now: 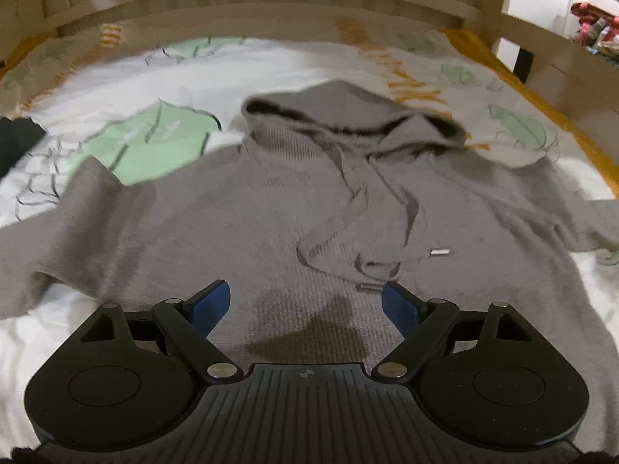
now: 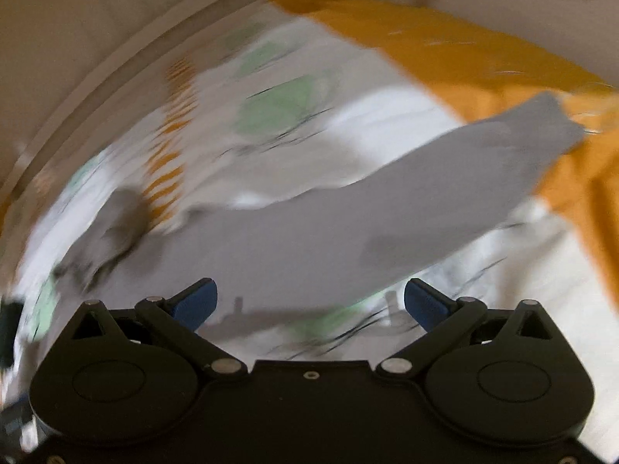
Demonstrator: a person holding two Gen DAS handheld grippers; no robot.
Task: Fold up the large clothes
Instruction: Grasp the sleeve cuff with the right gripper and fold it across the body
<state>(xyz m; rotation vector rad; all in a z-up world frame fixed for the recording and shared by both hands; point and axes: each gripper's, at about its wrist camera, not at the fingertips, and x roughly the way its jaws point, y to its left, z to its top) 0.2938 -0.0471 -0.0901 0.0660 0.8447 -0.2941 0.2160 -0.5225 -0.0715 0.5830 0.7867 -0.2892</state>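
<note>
A grey knit hoodie [image 1: 240, 224] lies spread face up on the bed, hood [image 1: 348, 120] toward the headboard, drawstrings with metal tips [image 1: 439, 252] trailing down its chest. My left gripper [image 1: 305, 303] hovers over the lower chest, open, with nothing between its blue pads. In the blurred right wrist view one grey sleeve [image 2: 406, 201] stretches out to the right across the sheet, its cuff near the orange border. Above the base of that sleeve my right gripper [image 2: 309, 303] is open and holds nothing.
The bed sheet [image 1: 185, 77] is white with green leaf prints and an orange border [image 2: 464, 58]. A wooden headboard [image 1: 251, 4] runs along the far side. A dark garment [image 1: 15, 139] lies at the left edge. A wooden bed rail [image 1: 561, 50] stands at right.
</note>
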